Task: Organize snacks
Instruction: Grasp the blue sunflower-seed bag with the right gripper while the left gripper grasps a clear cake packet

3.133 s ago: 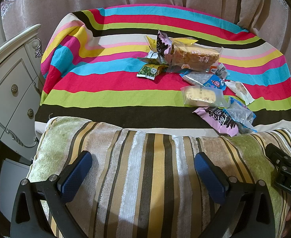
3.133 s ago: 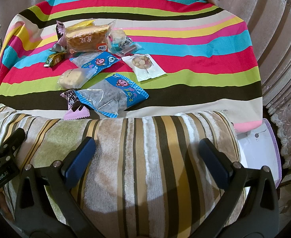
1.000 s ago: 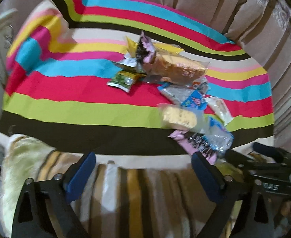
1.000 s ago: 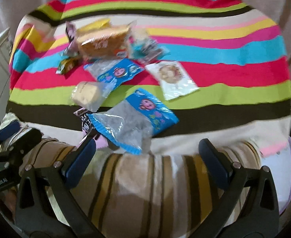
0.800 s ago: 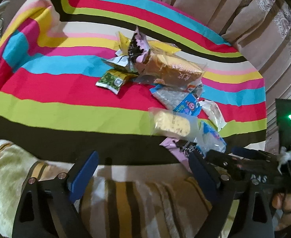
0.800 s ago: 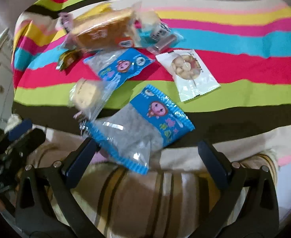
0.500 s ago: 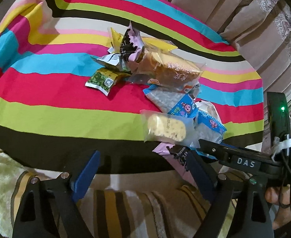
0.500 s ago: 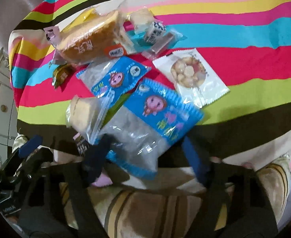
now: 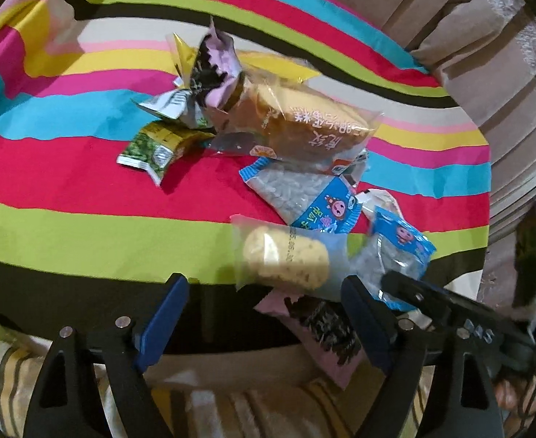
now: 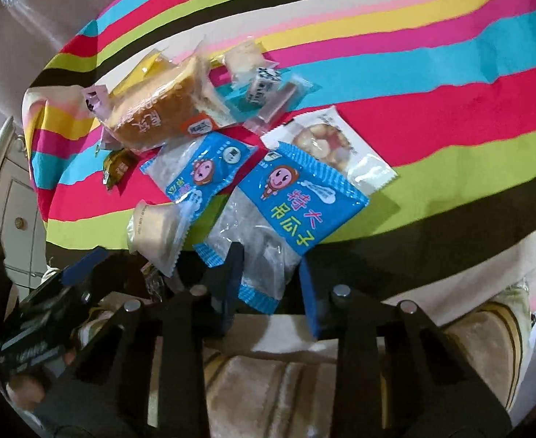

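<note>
Multicoloured striped cloth (image 9: 67,189) covers the whole work surface; a striped beige-and-brown terry towel (image 10: 278,394) lies along its near edge.

Snacks sit in one loose cluster on the cloth. Largest: brown sponge cake in a clear printed wrapper (image 9: 304,124), at the far side of the heap, overlapping a pink-and-black crinkled wrapper (image 9: 220,73) on its left.

Blue-and-clear packet with a cartoon face (image 10: 286,211), nearest the right gripper. A second packet of the same kind (image 10: 202,168) lies just beside it, toward the cake.

White packet showing round biscuits (image 10: 330,146), partly under the first blue packet's far corner.

Pale yellow cake in a clear pouch (image 9: 286,255), near edge of the heap, resting on a pink-and-black flat packet (image 9: 319,325).

Small green sachet (image 9: 154,146), left of the cake, apart from the blue packets.

Right gripper (image 10: 269,281): blue-padded fingers partly closed on either side of the near end of the first blue packet; firm pinch cannot be confirmed.

Left gripper (image 9: 264,321): fingers spread wide, holding nothing, low over the cloth's near edge, with the yellow cake pouch just ahead.
</note>
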Available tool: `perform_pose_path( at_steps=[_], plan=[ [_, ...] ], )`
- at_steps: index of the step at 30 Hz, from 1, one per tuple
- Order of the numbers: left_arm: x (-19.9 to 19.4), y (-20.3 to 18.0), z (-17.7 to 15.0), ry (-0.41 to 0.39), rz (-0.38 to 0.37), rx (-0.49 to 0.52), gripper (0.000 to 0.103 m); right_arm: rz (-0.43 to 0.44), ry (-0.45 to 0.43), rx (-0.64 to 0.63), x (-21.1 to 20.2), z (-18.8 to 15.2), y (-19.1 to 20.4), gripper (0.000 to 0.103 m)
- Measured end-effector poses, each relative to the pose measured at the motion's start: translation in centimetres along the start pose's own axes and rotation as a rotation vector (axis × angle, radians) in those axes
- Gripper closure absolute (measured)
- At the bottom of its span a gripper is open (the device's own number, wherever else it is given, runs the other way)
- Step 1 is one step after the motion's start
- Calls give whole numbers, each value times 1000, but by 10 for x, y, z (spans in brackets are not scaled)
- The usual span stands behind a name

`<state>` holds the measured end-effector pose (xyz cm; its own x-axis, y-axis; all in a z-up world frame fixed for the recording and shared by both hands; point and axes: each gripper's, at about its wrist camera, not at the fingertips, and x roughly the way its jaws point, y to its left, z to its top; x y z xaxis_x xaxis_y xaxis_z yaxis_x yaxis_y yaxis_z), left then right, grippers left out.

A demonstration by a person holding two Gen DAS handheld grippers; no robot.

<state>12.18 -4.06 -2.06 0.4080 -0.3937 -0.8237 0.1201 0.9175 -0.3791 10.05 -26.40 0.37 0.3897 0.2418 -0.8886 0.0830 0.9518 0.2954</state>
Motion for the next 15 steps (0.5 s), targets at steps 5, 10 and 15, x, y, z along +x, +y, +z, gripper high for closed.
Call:
perform_pose_path(
  at_steps=[5,10,15],
  plan=[
    [20,-24,9,41,89,90,17,-9,-50,1,-12,-9,-6,71],
    [32,-41,13,47,165,160,44,-3,-78,15,-26,-17,-20,72],
    [29,-43,10,30,162,160,47,20,-97,41,-38,-26,-32,73]
  ],
)
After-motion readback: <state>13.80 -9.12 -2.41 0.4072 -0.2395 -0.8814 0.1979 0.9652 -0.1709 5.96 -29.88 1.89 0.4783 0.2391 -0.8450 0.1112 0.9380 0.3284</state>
